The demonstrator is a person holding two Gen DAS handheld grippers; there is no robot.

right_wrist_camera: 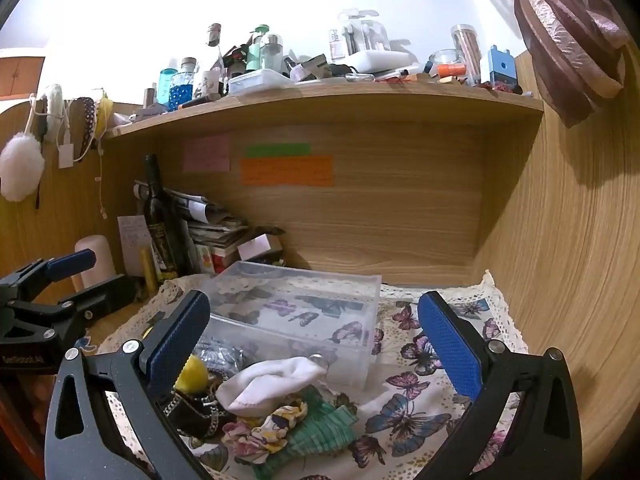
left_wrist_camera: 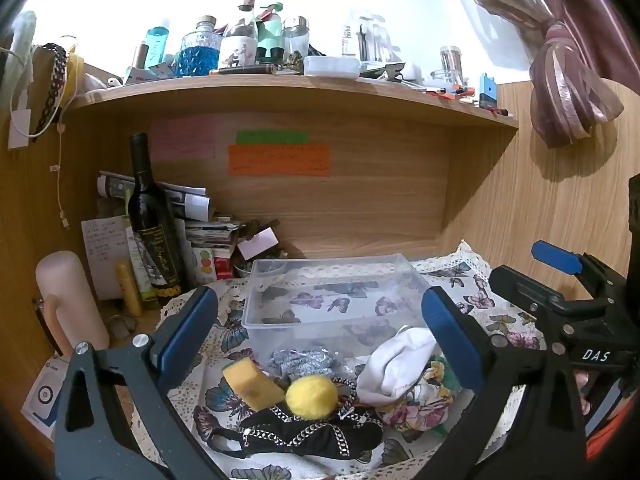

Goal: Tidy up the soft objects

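Note:
A pile of soft things lies on the butterfly cloth (left_wrist_camera: pixel 472 304) in front of a clear plastic box (left_wrist_camera: pixel 332 292): a yellow sponge (left_wrist_camera: pixel 252 384), a yellow pom-pom (left_wrist_camera: pixel 312 396), a silver scrubber (left_wrist_camera: pixel 304 360), a white sock (left_wrist_camera: pixel 396 364), a floral scrunchie (left_wrist_camera: pixel 416 404) and a black face mask with chains (left_wrist_camera: pixel 304 436). My left gripper (left_wrist_camera: pixel 320 328) is open above the pile, holding nothing. My right gripper (right_wrist_camera: pixel 316 340) is open above the sock (right_wrist_camera: pixel 272 380), the scrunchie (right_wrist_camera: pixel 264 428) and a green ruffled cloth (right_wrist_camera: pixel 320 432). The box (right_wrist_camera: pixel 304 316) holds nothing.
A dark wine bottle (left_wrist_camera: pixel 152 224), papers and a pale pink bottle (left_wrist_camera: pixel 68 300) crowd the left corner of the wooden desk nook. The shelf (left_wrist_camera: pixel 280 92) above is packed with bottles and jars. A wooden wall (right_wrist_camera: pixel 560 260) closes the right side.

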